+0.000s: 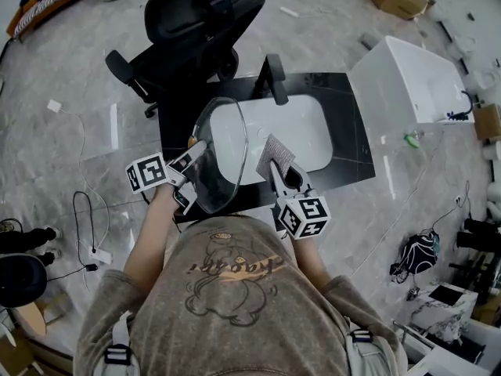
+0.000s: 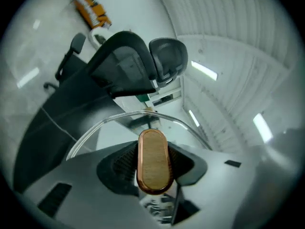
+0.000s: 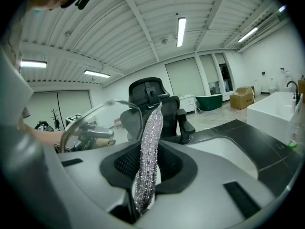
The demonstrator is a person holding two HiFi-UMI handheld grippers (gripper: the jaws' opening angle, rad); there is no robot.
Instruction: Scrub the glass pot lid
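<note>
The glass pot lid [image 1: 223, 159] is held on edge above the white sink basin [image 1: 309, 128]. My left gripper [image 1: 194, 171] is shut on the lid's oval wooden handle [image 2: 153, 161], which fills the gap between the jaws; the lid's rim [image 2: 128, 116] arcs beyond it. My right gripper [image 1: 280, 175] is shut on a glittery grey scrub cloth [image 1: 274, 157], and the cloth [image 3: 148, 151] stands up between the jaws. In the right gripper view the lid [image 3: 95, 109] is to the left, apart from the cloth.
A black faucet [image 1: 274, 77] stands at the basin's far edge, on the dark countertop [image 1: 352, 155]. A black office chair [image 1: 196, 22] is behind the counter. A white tub [image 1: 411, 81] sits to the right. Cables and boxes lie on the floor.
</note>
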